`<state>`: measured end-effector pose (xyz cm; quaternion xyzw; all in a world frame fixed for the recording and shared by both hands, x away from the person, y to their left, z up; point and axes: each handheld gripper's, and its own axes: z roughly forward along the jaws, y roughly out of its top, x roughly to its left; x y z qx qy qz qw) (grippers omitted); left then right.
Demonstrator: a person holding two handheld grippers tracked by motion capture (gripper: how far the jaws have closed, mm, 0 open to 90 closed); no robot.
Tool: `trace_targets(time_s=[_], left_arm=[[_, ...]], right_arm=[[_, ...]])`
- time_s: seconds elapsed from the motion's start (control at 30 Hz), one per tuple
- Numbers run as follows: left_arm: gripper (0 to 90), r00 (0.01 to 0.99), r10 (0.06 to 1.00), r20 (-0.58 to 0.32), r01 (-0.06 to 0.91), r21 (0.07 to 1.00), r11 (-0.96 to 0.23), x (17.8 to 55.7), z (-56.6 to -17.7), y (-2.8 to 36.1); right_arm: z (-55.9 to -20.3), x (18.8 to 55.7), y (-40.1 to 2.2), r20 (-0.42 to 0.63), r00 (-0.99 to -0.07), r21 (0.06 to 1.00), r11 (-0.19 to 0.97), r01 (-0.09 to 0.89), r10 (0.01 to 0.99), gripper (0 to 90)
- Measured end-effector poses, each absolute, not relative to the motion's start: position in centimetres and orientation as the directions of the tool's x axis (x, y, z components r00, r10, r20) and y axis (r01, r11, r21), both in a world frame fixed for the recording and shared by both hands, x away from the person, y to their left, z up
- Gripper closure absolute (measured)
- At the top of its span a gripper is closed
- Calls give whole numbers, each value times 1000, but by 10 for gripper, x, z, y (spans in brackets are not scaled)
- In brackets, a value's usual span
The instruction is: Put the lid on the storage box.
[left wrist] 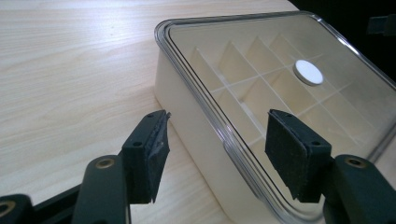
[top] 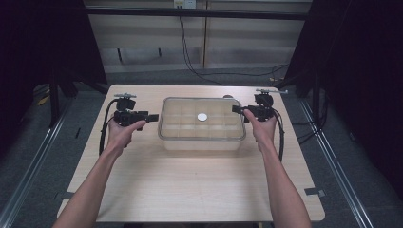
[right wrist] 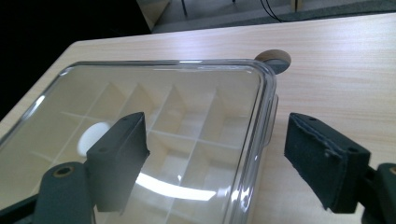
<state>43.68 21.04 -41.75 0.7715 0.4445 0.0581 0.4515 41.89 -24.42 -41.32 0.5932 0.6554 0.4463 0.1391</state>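
Observation:
A cream box [top: 202, 144] with a clear lid [top: 180, 118] stands at the far middle of the wooden table. Dividers split its inside into several compartments. A white round disc [top: 202, 117] sits at the lid's centre [left wrist: 308, 72]. My left gripper [top: 153, 117] is at the box's left end, open; in the left gripper view [left wrist: 219, 123] one jaw is outside the wall and the other over the lid, neither pressing. My right gripper [top: 236, 109] is at the right end, open [right wrist: 217, 126], with its jaws either side of the lid's rim [right wrist: 268, 93].
The table [top: 190, 185] is light wood, and dark floor drops away on all sides. A round grommet [right wrist: 275, 58] is set in the tabletop just behind the box's far right corner. Cables run across the floor beyond the table.

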Motion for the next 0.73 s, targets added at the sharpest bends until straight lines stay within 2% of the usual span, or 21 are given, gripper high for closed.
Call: trace_targets(time_s=[0.03,0.13,0.23,0.3,0.47,0.5,0.57,0.73], left_arm=[[382,606,741,-290,616,760,-207,429,-415,215],[377,608,742,-282,601,774,-198,420,-413,220],[372,601,744,-291,594,786,-172,403,-415,228],[376,608,753,-254,581,788,-203,392,-418,230],[366,636,732,-245,564,795,-223,371,-419,231],[364,651,717,-248,564,791,-238,362,-421,231],[357,660,728,-184,534,797,-282,349,-422,231],[312,667,722,-184,527,801,-283,328,-430,238]], right_arm=[[-411,407,-246,336,-282,766,-87,636,898,231],[-410,397,-247,328,-299,776,-75,626,896,240],[-411,370,-249,339,-338,793,-74,605,878,258],[-412,355,-249,341,-356,801,-70,595,870,268],[-417,328,-248,333,-375,807,-56,587,865,280],[-419,312,-248,331,-391,815,-52,577,859,280],[-421,301,-247,325,-398,818,-45,573,858,280],[-428,279,-245,331,-410,821,-45,569,850,270]])
